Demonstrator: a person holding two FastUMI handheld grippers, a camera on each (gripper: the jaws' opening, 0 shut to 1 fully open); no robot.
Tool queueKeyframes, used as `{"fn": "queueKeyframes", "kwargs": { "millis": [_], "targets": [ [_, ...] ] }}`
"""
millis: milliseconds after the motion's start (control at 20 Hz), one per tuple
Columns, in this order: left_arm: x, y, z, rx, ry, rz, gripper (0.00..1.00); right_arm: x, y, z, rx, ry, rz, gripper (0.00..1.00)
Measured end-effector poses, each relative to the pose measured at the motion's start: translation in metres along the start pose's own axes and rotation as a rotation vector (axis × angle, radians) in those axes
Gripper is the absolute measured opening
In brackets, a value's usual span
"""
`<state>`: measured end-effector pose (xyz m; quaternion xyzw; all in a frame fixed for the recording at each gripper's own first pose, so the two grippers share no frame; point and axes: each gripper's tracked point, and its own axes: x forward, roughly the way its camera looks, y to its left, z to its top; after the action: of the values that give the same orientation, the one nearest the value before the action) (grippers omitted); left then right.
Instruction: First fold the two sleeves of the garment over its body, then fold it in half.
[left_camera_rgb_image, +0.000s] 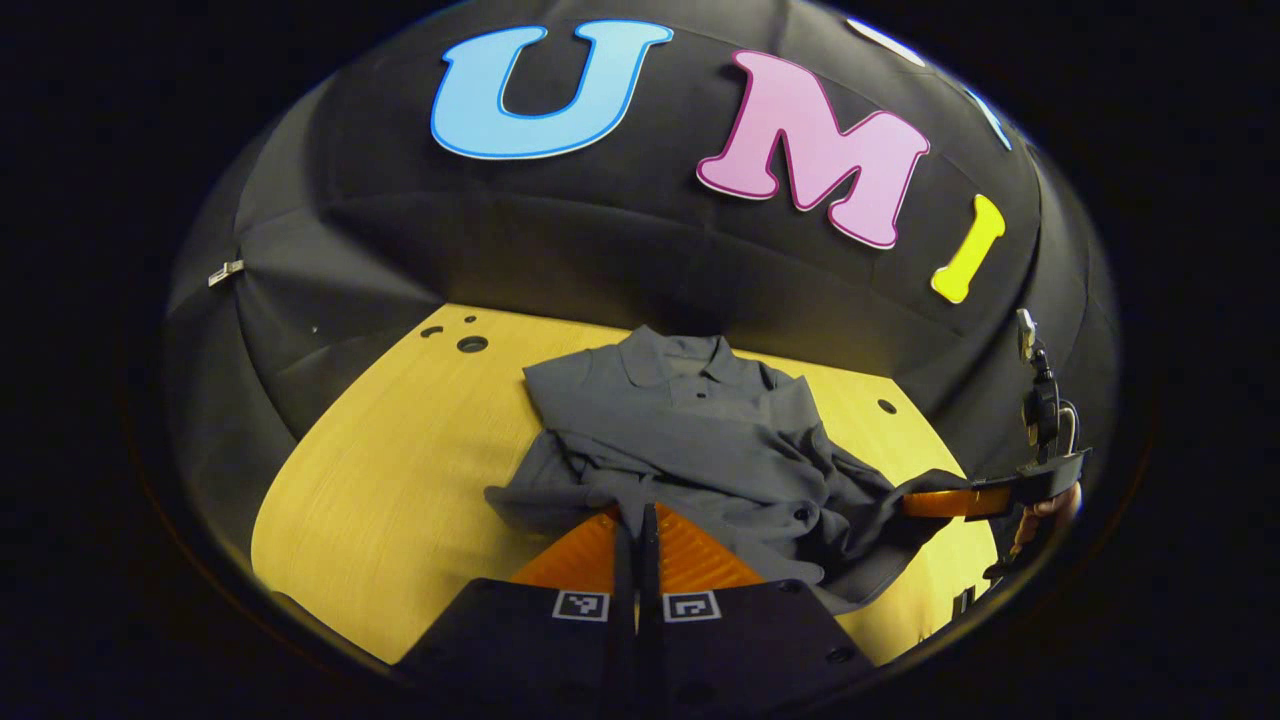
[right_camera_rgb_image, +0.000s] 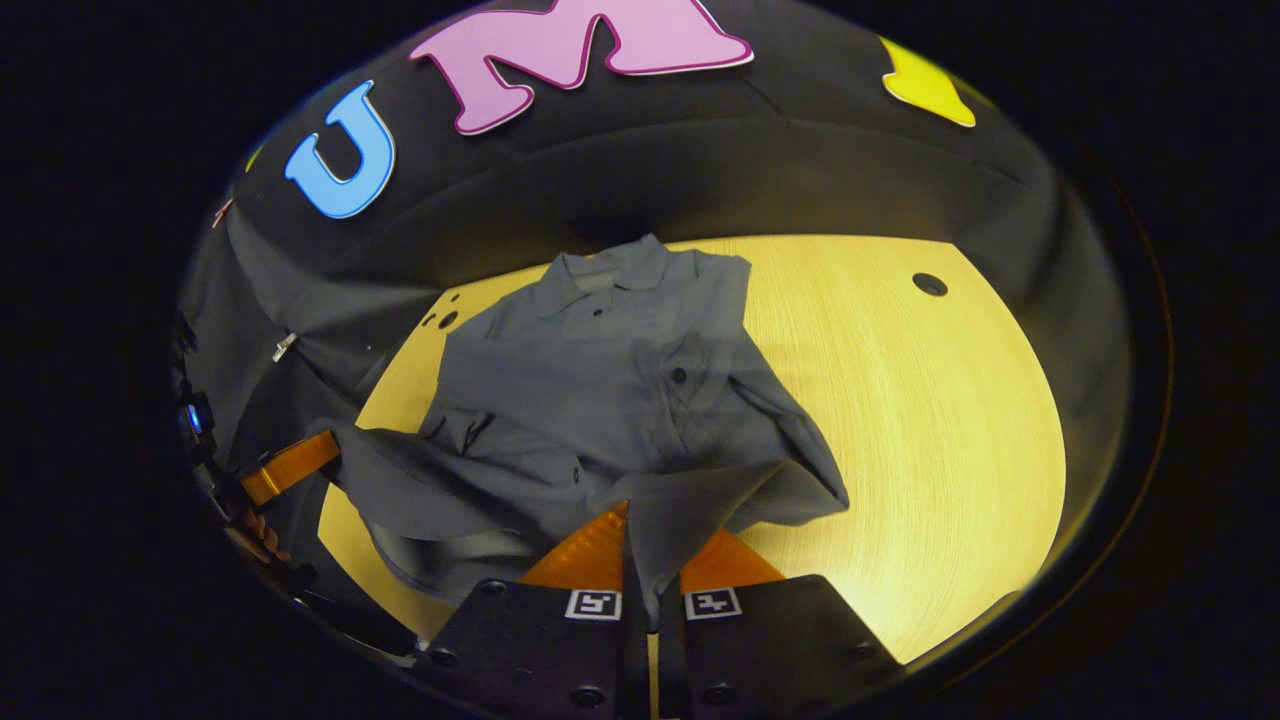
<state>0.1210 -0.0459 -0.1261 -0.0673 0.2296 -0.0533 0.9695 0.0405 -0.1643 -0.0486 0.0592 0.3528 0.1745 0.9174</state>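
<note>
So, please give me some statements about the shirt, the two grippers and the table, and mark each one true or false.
1. The grey shirt lies on a yellow wooden table. True.
2. The left gripper is open and away from the cloth. False: it is shut on the shirt's hem.
3. The right gripper pinches shirt fabric. True.
4. The shirt's collar points toward the grippers. False: it lies at the far end, near the booth's wall.
</note>
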Motion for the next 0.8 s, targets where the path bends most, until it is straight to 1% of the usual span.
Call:
{"fn": "queueKeyframes", "kwargs": {
  "millis": [100,250,550,700,800],
  "targets": [
    [0.008,-0.002,0.012,-0.009,-0.013,-0.007,0.06,0.006,0.001,0.015,0.002,-0.023,0.005,0.08],
    [0.024,0.003,0.036,0.006,-0.046,-0.006,0.05,0.017,-0.003,0.035,-0.014,-0.048,0.0,0.08],
    [0.061,0.005,0.085,0.045,-0.098,-0.009,0.05,0.043,-0.012,0.099,-0.025,-0.136,-0.018,0.08],
    [0.084,0.015,0.105,0.067,-0.12,0.01,0.05,0.059,-0.015,0.118,-0.02,-0.154,-0.026,0.08],
    [0.101,0.017,0.115,0.054,-0.127,0.005,0.05,0.069,-0.016,0.128,-0.03,-0.159,-0.03,0.08]
  ]
}}
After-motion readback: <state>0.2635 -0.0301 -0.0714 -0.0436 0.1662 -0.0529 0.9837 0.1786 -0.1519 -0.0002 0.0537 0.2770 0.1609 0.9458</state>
